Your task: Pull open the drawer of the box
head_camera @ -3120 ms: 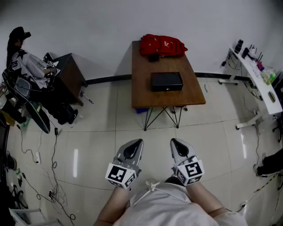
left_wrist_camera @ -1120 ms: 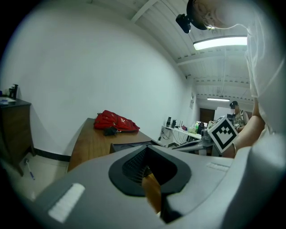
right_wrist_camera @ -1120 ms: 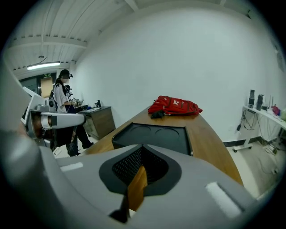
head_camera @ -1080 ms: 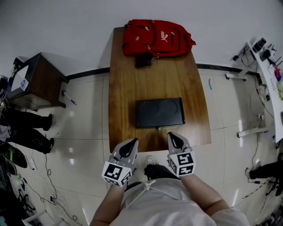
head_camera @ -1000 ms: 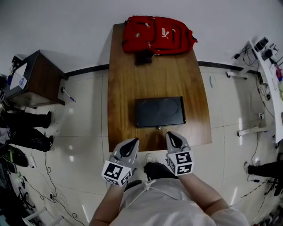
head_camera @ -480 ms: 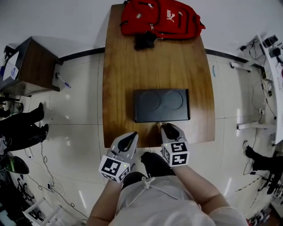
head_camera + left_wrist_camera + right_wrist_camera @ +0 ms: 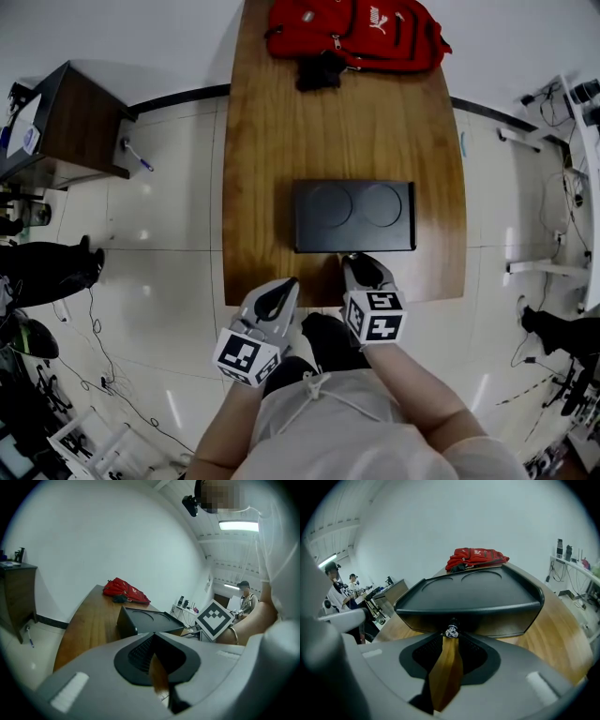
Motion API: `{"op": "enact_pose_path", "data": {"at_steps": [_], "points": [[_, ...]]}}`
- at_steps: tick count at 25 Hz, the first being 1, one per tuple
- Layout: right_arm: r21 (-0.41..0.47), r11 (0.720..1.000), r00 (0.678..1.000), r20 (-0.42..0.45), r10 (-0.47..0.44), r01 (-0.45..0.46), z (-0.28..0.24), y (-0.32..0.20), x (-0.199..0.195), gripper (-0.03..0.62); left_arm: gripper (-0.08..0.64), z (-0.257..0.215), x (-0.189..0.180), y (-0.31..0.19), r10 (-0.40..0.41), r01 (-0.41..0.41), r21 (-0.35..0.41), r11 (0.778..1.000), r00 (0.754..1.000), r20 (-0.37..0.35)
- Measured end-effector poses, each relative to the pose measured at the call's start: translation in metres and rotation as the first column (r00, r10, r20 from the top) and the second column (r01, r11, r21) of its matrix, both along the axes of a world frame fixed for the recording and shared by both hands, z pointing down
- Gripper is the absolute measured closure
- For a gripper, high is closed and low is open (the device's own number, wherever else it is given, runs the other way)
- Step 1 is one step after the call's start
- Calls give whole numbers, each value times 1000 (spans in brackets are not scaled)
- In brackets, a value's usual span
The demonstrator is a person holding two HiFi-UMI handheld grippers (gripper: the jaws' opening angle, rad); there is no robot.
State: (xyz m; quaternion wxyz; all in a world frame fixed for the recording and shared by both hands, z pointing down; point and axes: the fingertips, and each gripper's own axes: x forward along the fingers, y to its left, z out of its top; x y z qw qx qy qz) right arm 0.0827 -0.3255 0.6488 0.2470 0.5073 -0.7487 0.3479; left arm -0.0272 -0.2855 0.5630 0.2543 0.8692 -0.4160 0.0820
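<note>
**Head view:** The black box (image 7: 353,216) sat on the wooden tabletop (image 7: 262,141), its long axis lying crosswise to the person and its drawer front facing them. The right hand-held gripper (image 7: 359,267) pointed straight at the middle of that front, its tips just short of it. The left hand-held gripper (image 7: 279,295) hung at the tabletop's near edge, with the box ahead of it and off to its right. The right was plainly the nearer.

**Left gripper view:** The left hand-held gripper's jaws met at the tips and held nothing. The box stood well ahead, to the right of its line.

**Right gripper view:** The right hand-held gripper's jaws had just been opening and stood partly apart. The drawer's small knob (image 7: 451,631) stood dead ahead at the mouth of the gap, and the pads were not pressing on it. The drawer looked shut. Judged from this, the pull would run back along the gripper's own line, toward the person.
</note>
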Motion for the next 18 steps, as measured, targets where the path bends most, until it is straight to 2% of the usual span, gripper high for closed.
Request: {"op": "enact_pose_path", "data": {"at_steps": [3, 12, 18], "points": [[-16, 1000, 1000, 14, 20, -20, 2, 0, 2, 529, 554, 2, 0, 5, -1, 1, -3, 1000, 1000, -5], [-7, 1000, 1000, -13, -2, 2, 2, 2, 3, 526, 554, 5, 3, 16, 24, -25, -17, 1000, 999, -27], [-14, 1000, 1000, -16, 5, -5, 2, 19, 1, 525, 554, -1, -6, 22, 9, -9, -5, 1000, 1000, -19]]}}
